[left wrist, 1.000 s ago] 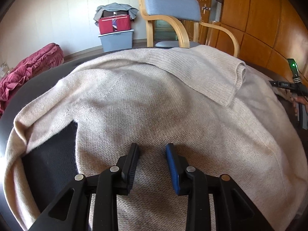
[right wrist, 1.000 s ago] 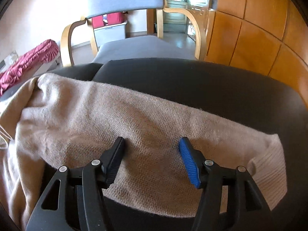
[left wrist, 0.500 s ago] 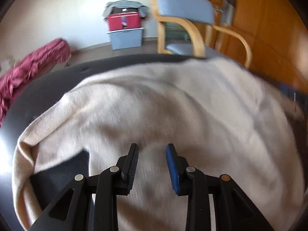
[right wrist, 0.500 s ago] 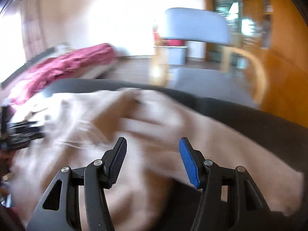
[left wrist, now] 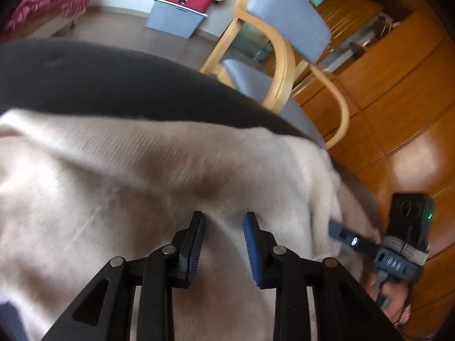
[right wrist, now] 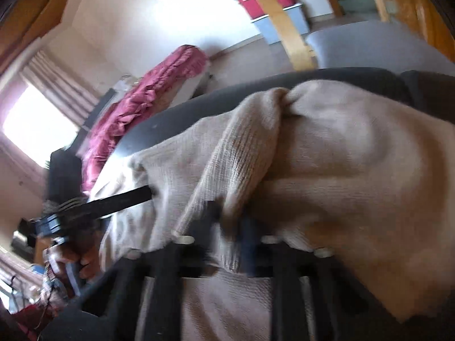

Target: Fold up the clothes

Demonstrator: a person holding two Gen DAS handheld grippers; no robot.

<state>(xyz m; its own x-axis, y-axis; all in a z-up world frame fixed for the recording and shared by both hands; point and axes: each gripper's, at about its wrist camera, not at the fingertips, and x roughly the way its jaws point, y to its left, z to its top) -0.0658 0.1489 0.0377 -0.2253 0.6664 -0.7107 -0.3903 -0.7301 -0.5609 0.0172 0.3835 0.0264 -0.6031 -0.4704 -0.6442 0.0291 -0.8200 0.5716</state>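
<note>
A blue-cushioned wooden chair stands beyond the dark tabletop. The beige sweater lies under the left tool, fingers parted. The tilted right tool pinches a sweater fold.

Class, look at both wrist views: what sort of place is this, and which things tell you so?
Probably a room in a home, not a workshop: a wooden armchair with grey cushions, a grey storage bin with a red bag on it, and a beige sweater on a dark surface.
</note>
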